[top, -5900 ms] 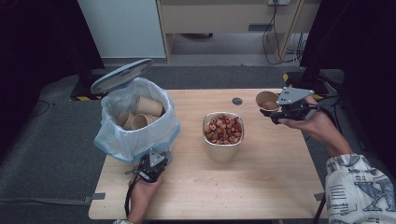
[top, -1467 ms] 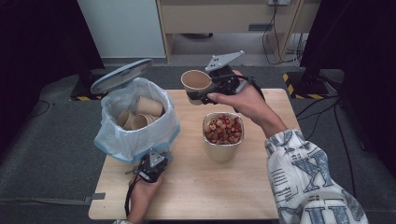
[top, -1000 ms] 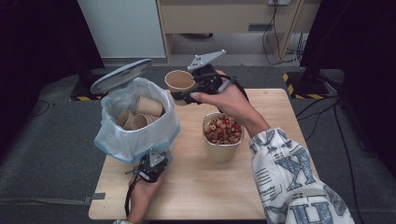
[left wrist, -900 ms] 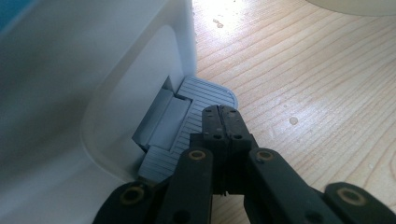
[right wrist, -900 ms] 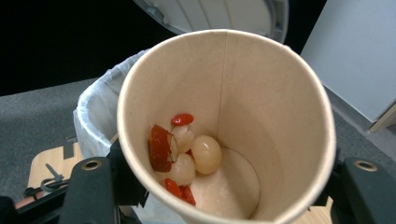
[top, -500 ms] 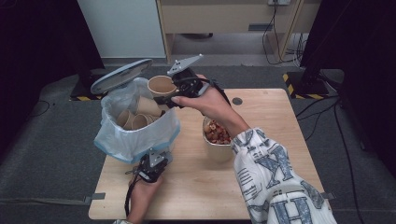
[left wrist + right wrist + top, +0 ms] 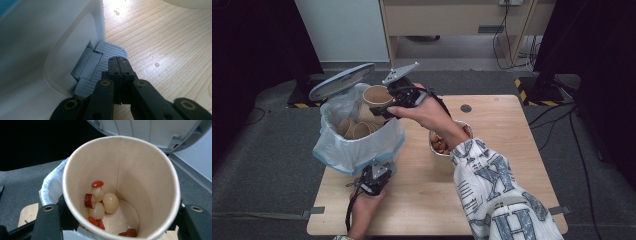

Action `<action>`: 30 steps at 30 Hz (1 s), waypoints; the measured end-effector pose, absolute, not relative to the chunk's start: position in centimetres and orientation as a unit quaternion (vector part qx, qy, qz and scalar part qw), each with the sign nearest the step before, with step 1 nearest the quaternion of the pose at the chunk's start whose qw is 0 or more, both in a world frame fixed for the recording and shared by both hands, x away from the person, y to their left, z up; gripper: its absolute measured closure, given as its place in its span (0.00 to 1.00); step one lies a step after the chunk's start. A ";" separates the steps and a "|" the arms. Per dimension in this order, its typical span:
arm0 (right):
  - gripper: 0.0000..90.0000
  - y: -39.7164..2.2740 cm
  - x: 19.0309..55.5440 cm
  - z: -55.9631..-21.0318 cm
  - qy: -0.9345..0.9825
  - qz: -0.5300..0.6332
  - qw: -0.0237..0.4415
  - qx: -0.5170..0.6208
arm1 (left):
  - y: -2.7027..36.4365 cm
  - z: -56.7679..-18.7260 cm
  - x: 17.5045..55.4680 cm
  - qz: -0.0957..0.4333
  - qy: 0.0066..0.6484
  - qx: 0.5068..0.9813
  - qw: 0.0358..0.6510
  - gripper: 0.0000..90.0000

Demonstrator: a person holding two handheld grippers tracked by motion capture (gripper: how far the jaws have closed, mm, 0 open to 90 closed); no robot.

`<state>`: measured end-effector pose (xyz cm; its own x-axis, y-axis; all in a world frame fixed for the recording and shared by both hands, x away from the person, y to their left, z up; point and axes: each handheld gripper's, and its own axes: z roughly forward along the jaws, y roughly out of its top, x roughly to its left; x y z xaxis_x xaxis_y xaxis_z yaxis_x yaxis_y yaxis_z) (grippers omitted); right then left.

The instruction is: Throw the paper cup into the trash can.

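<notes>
My right gripper (image 7: 386, 103) is shut on a brown paper cup (image 7: 377, 95) and holds it upright over the mouth of a white pedal bin (image 7: 362, 150) lined with a pale plastic bag. In the right gripper view the cup (image 7: 150, 182) sits between the jaws and holds a few white and red fruit pieces (image 7: 102, 203). The bin's grey lid (image 7: 342, 80) stands up. Several used cups (image 7: 354, 129) lie inside the bin. My left gripper (image 7: 374, 177) is shut, and its tips (image 7: 118, 62) rest on the bin's grey pedal (image 7: 100, 63).
A bowl of red and white fruit (image 7: 442, 146) stands mid-table, partly hidden under the right forearm. A small dark round spot (image 7: 466, 108) marks the wooden table (image 7: 512, 150) at the back right. Grey floor surrounds the table.
The right gripper has carried the cup leftward from the table's right side to above the bin and lowered it a little. The left gripper has stayed on the pedal and the lid has stayed up.
</notes>
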<state>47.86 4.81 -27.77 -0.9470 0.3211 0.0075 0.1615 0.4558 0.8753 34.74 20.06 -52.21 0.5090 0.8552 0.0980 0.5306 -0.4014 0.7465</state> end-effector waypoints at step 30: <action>0.23 4.7 48.0 -29.0 0.847 0.500 0.096 0.156 | 20.1 -52.2 34.8 0.240 0.433 0.801 0.337 0.99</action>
